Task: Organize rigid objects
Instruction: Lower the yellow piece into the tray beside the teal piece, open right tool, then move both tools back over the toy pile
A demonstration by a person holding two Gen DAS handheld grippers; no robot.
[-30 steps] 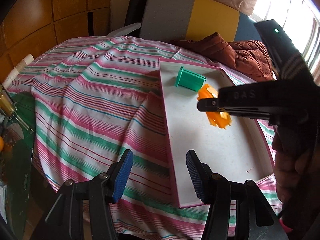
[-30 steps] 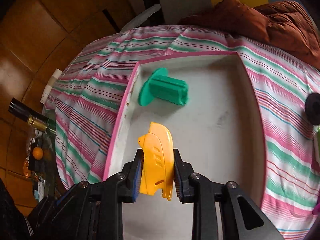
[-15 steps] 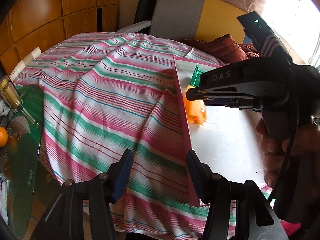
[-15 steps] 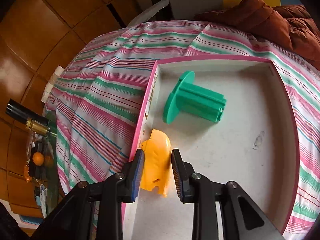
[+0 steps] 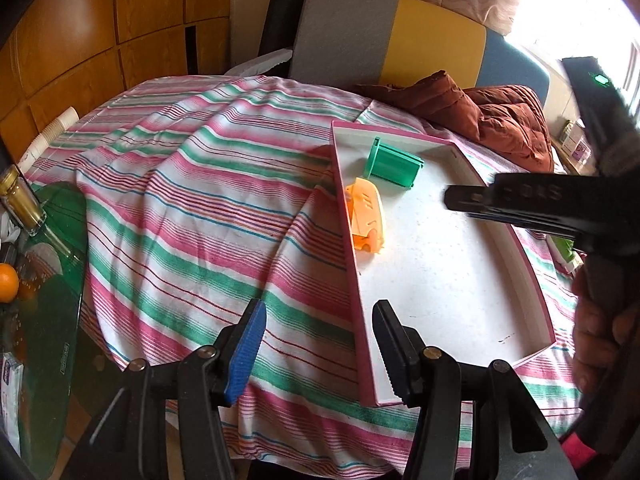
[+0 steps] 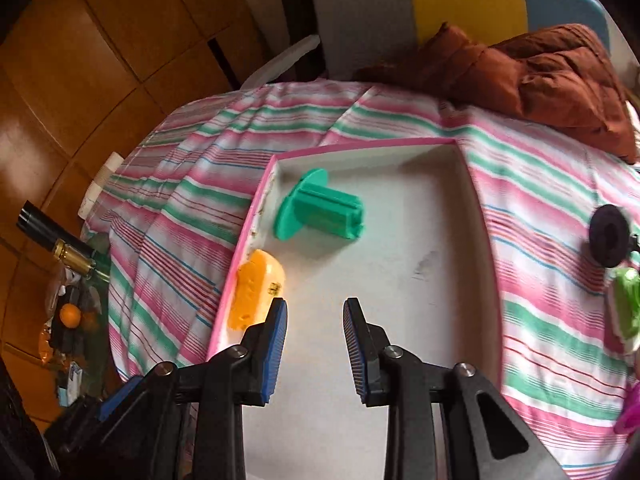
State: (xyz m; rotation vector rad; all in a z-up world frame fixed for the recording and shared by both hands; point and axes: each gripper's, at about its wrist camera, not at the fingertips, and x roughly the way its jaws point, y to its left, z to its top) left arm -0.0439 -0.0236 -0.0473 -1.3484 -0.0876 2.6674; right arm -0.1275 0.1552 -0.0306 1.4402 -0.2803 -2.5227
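A white tray with a pink rim [image 5: 440,300] [image 6: 400,280] lies on the striped tablecloth. Inside it, an orange plastic piece [image 5: 366,216] [image 6: 256,292] rests against the left wall. Farther back a green spool-like piece [image 5: 390,166] [image 6: 320,210] lies on its side. My right gripper [image 6: 314,344] hovers over the tray floor just right of the orange piece, open and holding nothing. It also shows from the side in the left wrist view [image 5: 456,200]. My left gripper [image 5: 318,354] is open near the tray's front left corner, with the rim between its fingers.
A brown jacket [image 5: 500,116] lies at the table's far side before a grey, yellow and blue chair. Right of the tray sit a black round object [image 6: 608,236] and a green-and-white one [image 6: 624,300]. A bottle [image 5: 20,204] and an orange fruit [image 5: 7,282] stand on a glass table at left.
My right gripper lowered the orange piece beside the tray's left wall, let go of it and drew back to the right. The left gripper has stayed open near the tray's corner.
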